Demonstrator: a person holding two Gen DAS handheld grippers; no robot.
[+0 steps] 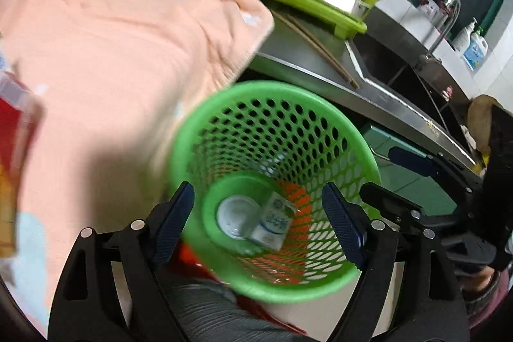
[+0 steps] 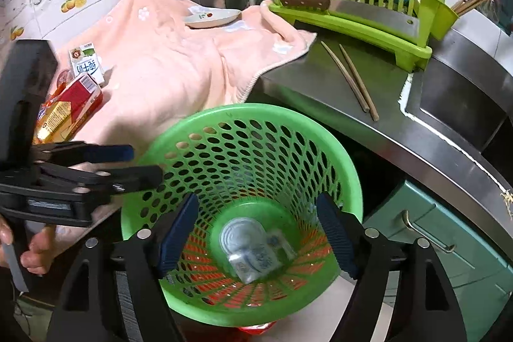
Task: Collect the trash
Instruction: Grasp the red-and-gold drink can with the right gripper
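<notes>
Both grippers hang over the green mesh bin [image 2: 243, 149], which stands below the near edge of the steel counter [image 2: 320, 79]. Left gripper [image 1: 259, 226]: jaws spread, holding nothing. Right gripper [image 2: 256, 233]: jaws spread, holding nothing. A small white carton [image 1: 272, 225] and a round lid [image 1: 235, 215] lie on the bin floor. A red box [image 2: 69, 111] and a milk carton [image 2: 87, 63] rest on the peach towel [image 2: 166, 66], far left.

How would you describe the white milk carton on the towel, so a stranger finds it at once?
Start at the peach towel covering the counter's left part. Near its left edge stands a small white milk carton with a green top and blue characters. Unlike the red and yellow box lying beside it, it is upright and mostly white.
</notes>
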